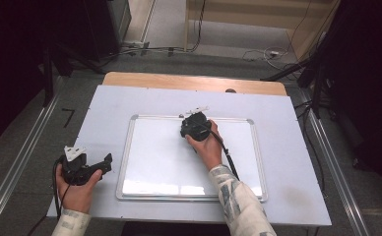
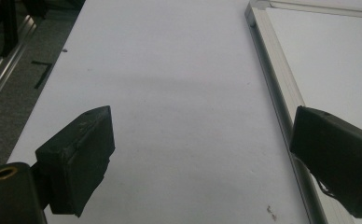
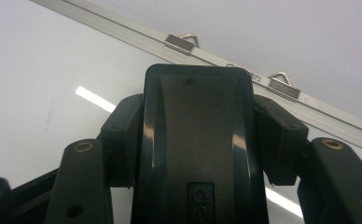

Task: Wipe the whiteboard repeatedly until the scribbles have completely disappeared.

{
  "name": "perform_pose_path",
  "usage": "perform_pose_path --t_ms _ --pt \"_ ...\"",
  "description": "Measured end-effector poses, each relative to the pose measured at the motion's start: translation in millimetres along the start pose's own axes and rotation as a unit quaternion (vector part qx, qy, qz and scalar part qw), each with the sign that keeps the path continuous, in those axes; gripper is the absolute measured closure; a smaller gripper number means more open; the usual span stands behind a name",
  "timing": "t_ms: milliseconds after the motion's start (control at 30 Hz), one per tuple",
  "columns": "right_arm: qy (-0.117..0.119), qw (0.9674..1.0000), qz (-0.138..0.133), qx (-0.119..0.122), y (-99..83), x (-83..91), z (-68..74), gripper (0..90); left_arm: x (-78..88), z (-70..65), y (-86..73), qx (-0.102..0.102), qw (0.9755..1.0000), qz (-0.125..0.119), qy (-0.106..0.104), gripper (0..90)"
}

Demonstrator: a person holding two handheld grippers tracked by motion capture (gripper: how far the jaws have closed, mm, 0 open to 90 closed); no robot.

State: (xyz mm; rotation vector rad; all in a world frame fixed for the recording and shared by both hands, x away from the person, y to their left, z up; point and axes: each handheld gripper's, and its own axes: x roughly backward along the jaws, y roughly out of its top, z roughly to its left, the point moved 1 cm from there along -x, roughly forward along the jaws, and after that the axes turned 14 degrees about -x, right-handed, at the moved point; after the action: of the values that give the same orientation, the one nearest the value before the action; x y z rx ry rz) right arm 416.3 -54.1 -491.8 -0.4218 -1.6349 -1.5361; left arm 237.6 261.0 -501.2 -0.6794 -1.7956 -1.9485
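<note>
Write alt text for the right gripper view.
The right gripper is shut on a black whiteboard eraser, its fingers pressing both sides, over the whiteboard. Behind runs the board's metal frame with two hanging clips.

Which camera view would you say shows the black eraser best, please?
The right gripper view: the black eraser sits close up, clamped between the right tool. In the high view that tool and hand cover it above the whiteboard. The left gripper view gives just the whiteboard's frame.
</note>
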Motion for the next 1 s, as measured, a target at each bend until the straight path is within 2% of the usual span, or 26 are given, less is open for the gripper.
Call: perform_pose_path --t_ms 467,1000 --pt "-0.023 0.9992 -0.006 -0.033 -3.3 9.2 -44.5 39.0 0.0 -0.6 -0.2 -0.001 1.0 0.002 0.0 7.1" --pt "-0.043 0.9974 -0.01 -0.058 -8.1 18.0 -77.0 39.0 0.1 -0.8 -0.6 -0.002 1.0 0.002 0.002 7.1"
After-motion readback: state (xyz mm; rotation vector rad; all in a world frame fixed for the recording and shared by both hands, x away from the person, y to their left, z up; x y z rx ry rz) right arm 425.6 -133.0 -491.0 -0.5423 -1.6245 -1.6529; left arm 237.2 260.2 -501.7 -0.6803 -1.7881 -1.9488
